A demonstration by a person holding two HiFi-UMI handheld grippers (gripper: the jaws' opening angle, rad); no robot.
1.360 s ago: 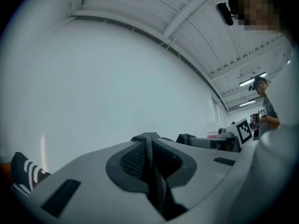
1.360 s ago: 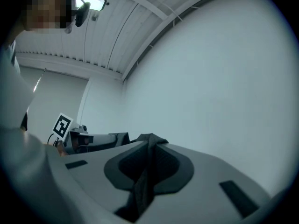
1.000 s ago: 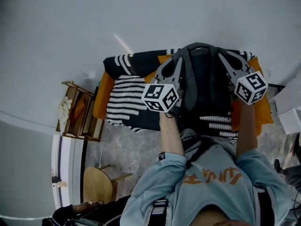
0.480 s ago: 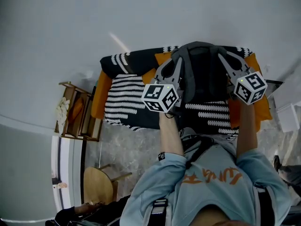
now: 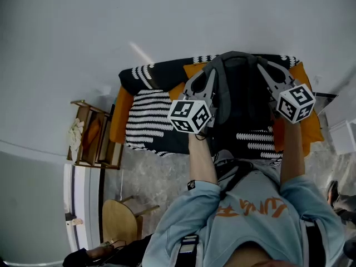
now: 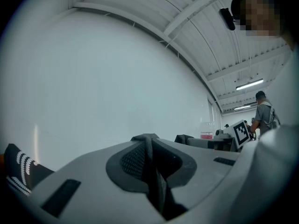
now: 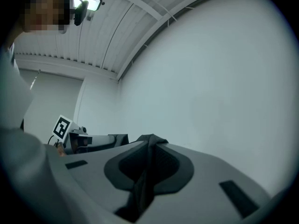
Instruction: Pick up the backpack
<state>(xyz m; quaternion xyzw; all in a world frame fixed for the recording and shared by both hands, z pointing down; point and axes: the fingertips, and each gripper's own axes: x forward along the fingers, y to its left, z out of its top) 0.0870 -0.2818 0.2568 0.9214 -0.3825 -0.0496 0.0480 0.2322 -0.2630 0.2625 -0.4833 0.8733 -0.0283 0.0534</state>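
While left tool (image 5: 210,74) and right tool (image 5: 261,67) clench backpack (image 5: 240,96) straps (image 6: 149,146), striped blanket (image 5: 146,118) lies beneath; wooden rack (image 5: 92,141) beside.

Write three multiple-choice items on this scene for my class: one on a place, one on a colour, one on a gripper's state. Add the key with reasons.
1. In the head view, where does the wooden rack stand relative to the black-and-white blanket?
A. to its left
B. to its right
C. on top of it

2. What colour is the cushion under the blanket?
A. green
B. orange
C. white

3. What state is the left gripper in?
A. open and empty
B. shut on a backpack strap
C. shut on the blanket

Key:
1 A, the rack sits just past the blanket's left end.
2 B, orange shows at both ends of the blanket.
3 B, the left gripper view shows the dark strap pinched between the closed jaws.
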